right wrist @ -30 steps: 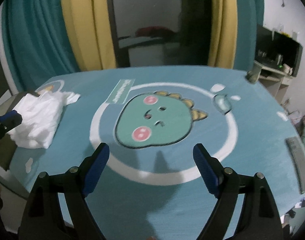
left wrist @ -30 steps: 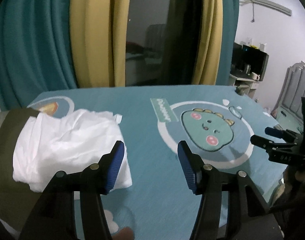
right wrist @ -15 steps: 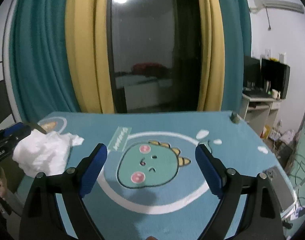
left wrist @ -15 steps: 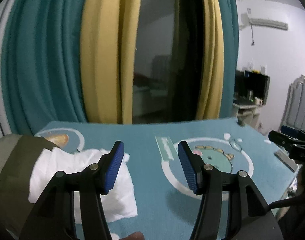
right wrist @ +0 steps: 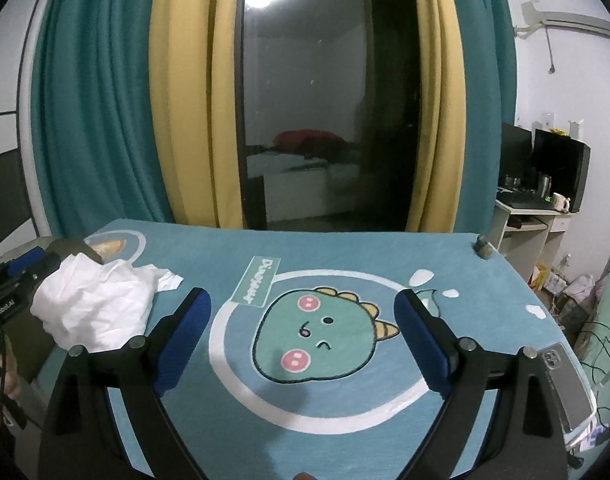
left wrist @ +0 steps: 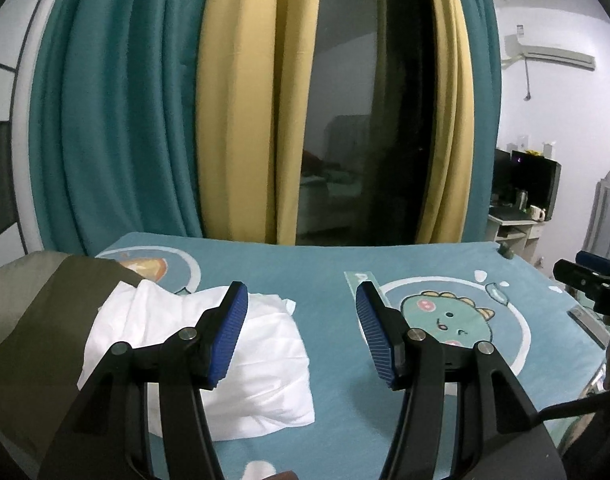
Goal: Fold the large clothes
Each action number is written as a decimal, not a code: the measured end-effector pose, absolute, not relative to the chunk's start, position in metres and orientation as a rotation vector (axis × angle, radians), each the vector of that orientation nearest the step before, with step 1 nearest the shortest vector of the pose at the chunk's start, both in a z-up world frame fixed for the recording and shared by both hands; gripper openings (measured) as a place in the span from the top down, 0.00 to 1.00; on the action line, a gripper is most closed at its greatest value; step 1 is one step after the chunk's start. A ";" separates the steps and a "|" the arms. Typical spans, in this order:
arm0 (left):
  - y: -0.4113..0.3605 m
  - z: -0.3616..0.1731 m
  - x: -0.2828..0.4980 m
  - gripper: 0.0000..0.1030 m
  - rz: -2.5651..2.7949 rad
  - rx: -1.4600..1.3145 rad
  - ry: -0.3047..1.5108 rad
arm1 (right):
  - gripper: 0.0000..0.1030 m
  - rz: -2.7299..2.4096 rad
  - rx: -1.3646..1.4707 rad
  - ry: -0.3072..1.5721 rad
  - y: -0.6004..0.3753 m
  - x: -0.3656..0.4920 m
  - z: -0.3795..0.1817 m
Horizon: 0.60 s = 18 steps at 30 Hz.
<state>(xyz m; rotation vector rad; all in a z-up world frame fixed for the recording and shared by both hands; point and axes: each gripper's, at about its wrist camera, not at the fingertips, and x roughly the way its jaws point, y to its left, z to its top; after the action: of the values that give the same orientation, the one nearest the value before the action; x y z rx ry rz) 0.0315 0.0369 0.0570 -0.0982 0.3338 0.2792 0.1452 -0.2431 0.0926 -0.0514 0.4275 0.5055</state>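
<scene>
A folded white garment (left wrist: 265, 364) lies on the left part of the table, partly over an olive-green garment (left wrist: 37, 320) at the table's left edge. My left gripper (left wrist: 301, 292) hovers open above the white garment's right side, with nothing between its blue pads. In the right wrist view the white garment (right wrist: 93, 308) sits at the left, and the left gripper (right wrist: 21, 268) shows beside it. My right gripper (right wrist: 301, 296) is wide open and empty above the dinosaur print, and it shows at the right edge of the left wrist view (left wrist: 589, 276).
The table wears a teal mat (right wrist: 345, 252) with a green dinosaur face in a white ring. A phone (right wrist: 565, 384) lies at its right edge and a small dark object (right wrist: 483, 248) at the far right corner. Teal and yellow curtains frame a dark glass door behind; a desk stands right.
Both grippers have risen and tipped upward, so the table sits lower in both views and more curtain shows. The right jaws have widened a little. The garments have not moved.
</scene>
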 end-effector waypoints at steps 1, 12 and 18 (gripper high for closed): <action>0.039 0.056 0.032 0.42 0.282 -0.101 0.332 | 0.10 0.507 -0.053 0.430 -0.242 0.145 0.092; 0.056 0.045 0.045 0.42 0.320 -0.108 0.363 | 0.10 0.510 -0.070 0.468 -0.227 0.157 0.081; 0.061 0.040 0.050 0.42 0.303 -0.129 0.382 | 0.10 0.509 -0.075 0.495 -0.222 0.160 0.075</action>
<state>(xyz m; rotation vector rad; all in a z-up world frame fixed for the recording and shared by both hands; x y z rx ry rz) 0.0497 0.0607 0.0405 -0.1288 0.3821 0.3033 0.1604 -0.2225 0.0751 -0.0750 0.4952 0.5094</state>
